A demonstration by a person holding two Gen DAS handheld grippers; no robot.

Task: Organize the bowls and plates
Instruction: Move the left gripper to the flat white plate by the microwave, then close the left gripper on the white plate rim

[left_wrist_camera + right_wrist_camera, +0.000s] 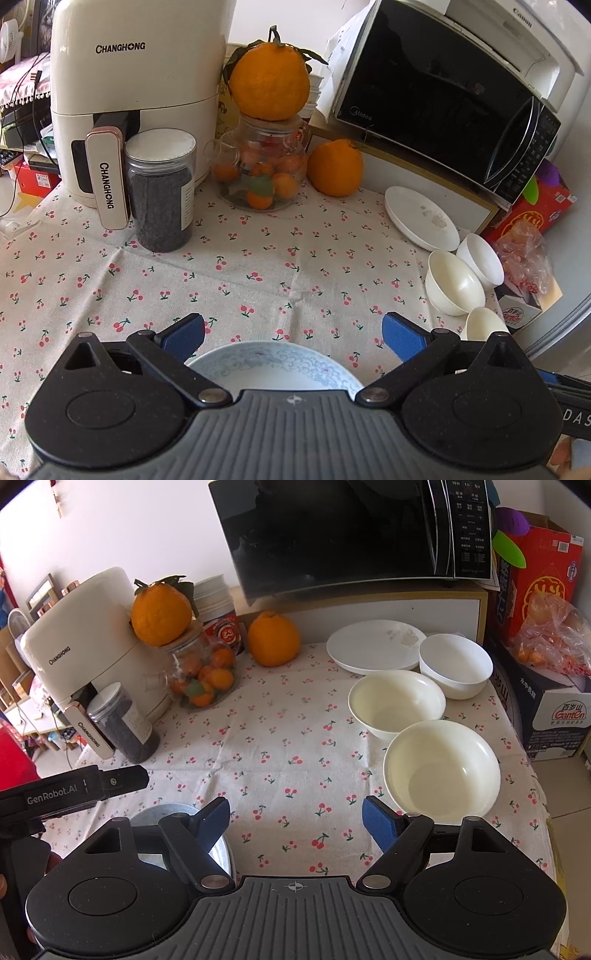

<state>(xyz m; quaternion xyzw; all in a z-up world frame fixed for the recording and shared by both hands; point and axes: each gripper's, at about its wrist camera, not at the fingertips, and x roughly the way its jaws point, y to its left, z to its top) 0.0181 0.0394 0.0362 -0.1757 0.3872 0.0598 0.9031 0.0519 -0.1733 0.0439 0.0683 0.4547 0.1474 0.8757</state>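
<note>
A blue-patterned plate (275,367) lies on the cherry-print tablecloth right under my open, empty left gripper (293,338); it also shows at the lower left of the right wrist view (162,814), partly hidden by a finger. A white plate (373,646) and three white bowls, far (456,664), middle (397,701) and near (441,766), sit at the right. My right gripper (295,825) is open and empty, left of the near bowl. The white plate (421,218) and bowls (454,282) also show at the right of the left wrist view.
An air fryer (136,92), dark jar (160,192), glass jar of oranges (262,166) and loose orange (334,168) stand at the back. A microwave (343,531) sits behind the dishes. Boxes (546,686) flank the table's right edge.
</note>
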